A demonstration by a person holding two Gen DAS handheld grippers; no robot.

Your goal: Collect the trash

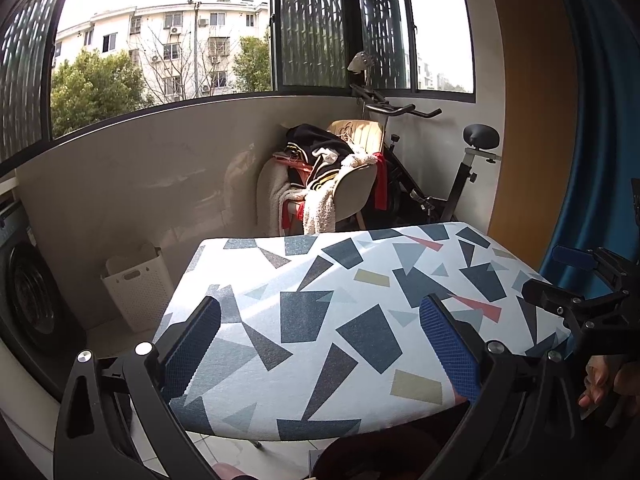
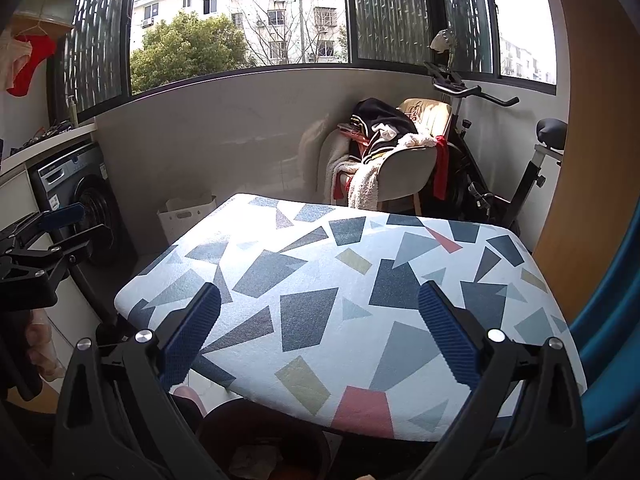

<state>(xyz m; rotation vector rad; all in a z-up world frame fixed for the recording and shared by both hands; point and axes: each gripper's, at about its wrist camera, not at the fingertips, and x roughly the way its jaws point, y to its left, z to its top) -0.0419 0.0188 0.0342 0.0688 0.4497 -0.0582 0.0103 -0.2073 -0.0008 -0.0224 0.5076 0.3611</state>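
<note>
My left gripper (image 1: 320,312) is open, its blue pads spread wide over a table (image 1: 320,280) covered in a white cloth with a geometric pattern. My right gripper (image 2: 320,300) is open too, above the same table (image 2: 320,264), with nothing between its fingers. No trash shows on the tabletop. Below the table's near edge stands a dark round bin (image 2: 264,440) holding crumpled paper (image 2: 256,460). The bin's rim (image 1: 360,452) also shows in the left wrist view. Each gripper appears at the edge of the other's view: the right gripper (image 1: 576,276), and the left gripper (image 2: 56,232).
A white laundry basket (image 1: 136,288) stands on the floor left of the table, beside a washing machine (image 2: 80,196). Behind the table are a chair piled with clothes (image 1: 328,176) and an exercise bike (image 1: 440,184). A blue curtain (image 1: 592,120) hangs at the right.
</note>
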